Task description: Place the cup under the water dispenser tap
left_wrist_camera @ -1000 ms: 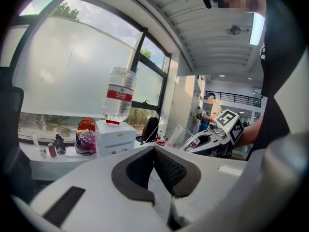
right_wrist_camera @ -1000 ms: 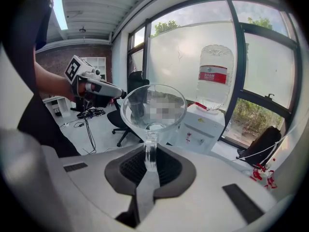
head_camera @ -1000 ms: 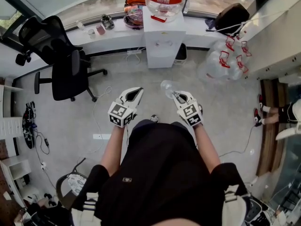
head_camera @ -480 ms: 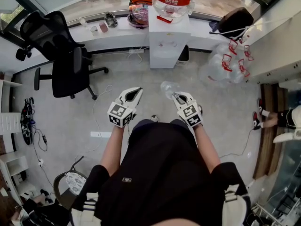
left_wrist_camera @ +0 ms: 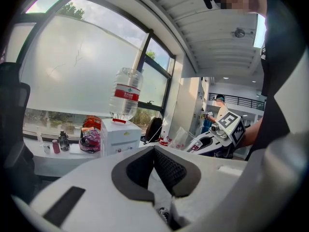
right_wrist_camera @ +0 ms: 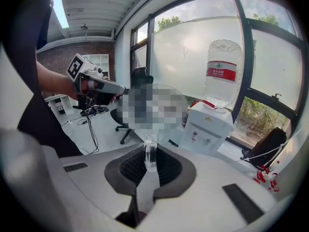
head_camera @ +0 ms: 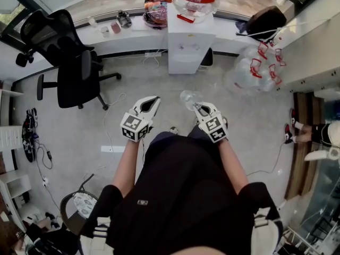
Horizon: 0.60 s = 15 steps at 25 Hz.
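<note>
My right hand-held gripper (head_camera: 197, 107) pinches the cup (head_camera: 188, 98) by its rim. My left hand-held gripper (head_camera: 151, 101) is clenched, holding nothing. The dispenser (head_camera: 189, 44) stands well ahead.

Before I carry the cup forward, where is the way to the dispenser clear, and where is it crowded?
Clear: the bare floor straight from the cup to the water dispenser. Crowded: office chair left of that lane, empty water bottles right; small bottles sit on the ledge beside it.
</note>
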{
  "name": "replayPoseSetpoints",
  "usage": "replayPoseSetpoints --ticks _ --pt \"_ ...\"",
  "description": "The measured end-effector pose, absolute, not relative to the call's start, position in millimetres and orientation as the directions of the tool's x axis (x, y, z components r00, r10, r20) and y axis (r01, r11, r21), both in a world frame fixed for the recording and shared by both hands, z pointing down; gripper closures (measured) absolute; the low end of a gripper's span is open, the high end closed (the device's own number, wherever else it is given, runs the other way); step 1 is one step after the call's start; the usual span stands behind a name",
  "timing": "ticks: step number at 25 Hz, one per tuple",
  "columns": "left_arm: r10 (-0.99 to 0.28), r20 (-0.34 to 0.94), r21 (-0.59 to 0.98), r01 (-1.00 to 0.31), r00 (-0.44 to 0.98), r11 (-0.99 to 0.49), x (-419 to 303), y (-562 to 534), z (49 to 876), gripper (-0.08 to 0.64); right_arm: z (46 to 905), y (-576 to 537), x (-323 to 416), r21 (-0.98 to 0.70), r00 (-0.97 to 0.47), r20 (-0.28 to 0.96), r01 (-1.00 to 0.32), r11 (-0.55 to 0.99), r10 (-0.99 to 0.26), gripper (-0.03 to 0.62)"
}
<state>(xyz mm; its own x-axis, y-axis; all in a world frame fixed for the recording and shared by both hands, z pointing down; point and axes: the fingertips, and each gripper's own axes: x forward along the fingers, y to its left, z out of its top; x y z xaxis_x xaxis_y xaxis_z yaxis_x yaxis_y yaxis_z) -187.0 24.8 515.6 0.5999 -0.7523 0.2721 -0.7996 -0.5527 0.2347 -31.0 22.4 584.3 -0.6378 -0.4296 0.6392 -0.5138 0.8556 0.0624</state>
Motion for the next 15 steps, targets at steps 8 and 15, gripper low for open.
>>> replayPoseSetpoints --ticks 8,15 --pt "-0.789 0.269 0.230 -0.832 0.553 -0.505 -208.0 28.8 514.3 0.560 584.5 21.4 -43.4 0.069 -0.655 0.635 -0.478 0.875 -0.408 0.580" --pt "-0.795 0.270 0.223 -0.838 0.544 -0.498 -209.8 26.2 511.9 0.560 583.2 12.0 -50.9 0.070 -0.672 0.621 -0.466 0.882 -0.404 0.580"
